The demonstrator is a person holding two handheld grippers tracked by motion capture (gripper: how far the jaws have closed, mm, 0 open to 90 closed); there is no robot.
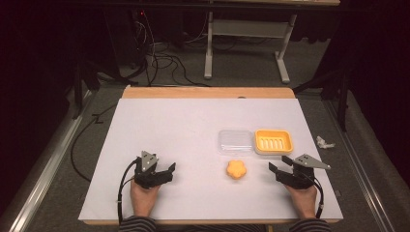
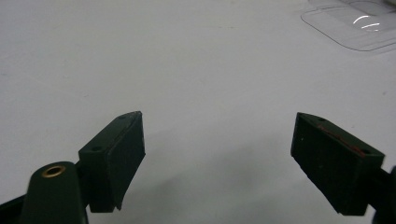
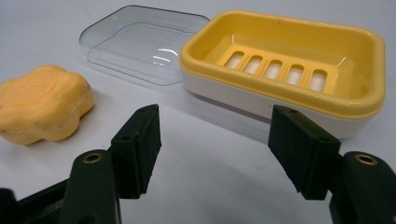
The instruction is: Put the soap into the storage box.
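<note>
left gripper (image 1: 162,170) wide apart, right gripper (image 1: 279,164) likewise, both empty

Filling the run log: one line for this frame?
left gripper: open, empty | right gripper: open, empty | soap: on table | soap dish: empty | clear lid: beside dish

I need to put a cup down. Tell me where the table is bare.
Bare: the whole far half beyond the clear lid, and the patch between the left gripper and the orange soap. Crowded: around the soap dish near the right gripper.
</note>
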